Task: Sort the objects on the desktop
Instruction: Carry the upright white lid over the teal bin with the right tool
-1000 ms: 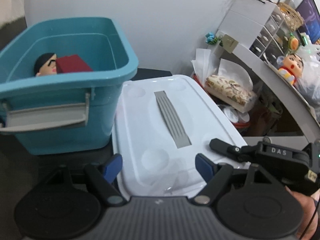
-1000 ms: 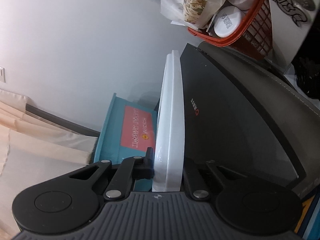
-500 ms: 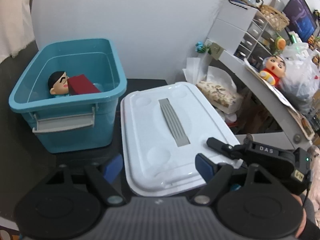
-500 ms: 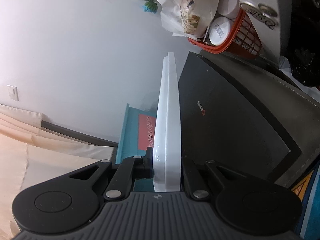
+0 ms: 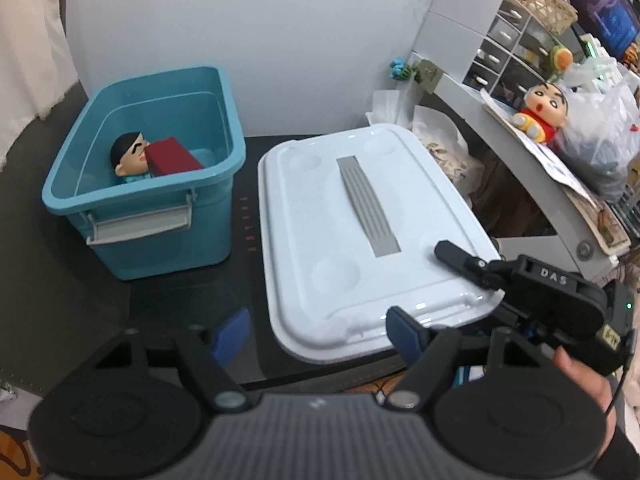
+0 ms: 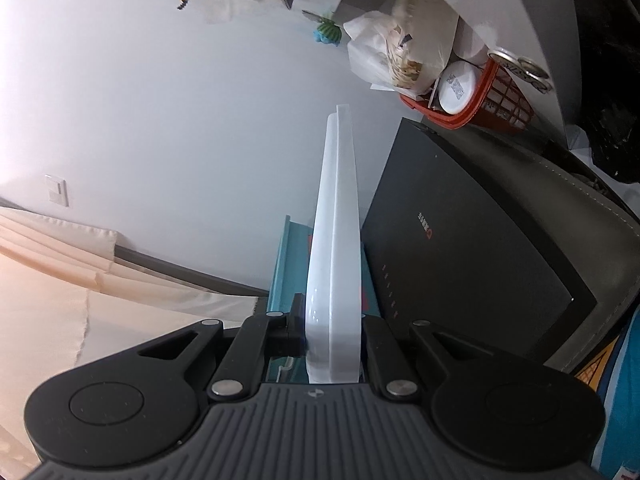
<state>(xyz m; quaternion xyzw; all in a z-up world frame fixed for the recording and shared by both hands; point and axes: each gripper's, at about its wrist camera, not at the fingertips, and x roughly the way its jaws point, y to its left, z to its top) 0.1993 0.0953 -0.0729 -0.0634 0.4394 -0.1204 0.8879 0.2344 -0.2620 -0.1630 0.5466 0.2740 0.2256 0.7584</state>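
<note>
Right gripper [image 6: 334, 344] is pinching the near corner edge of the white lid [image 5: 360, 224] — you've got it held flat over the black table [image 5: 188, 300], just beside the blue bin [image 5: 148, 184]. Your left gripper [image 5: 316, 330] is empty, jaws closing, hanging near the lid's front edge. Bin's open on top, doll [image 5: 128, 158] and red box [image 5: 172, 156] inside — free table shows in front of it.
</note>
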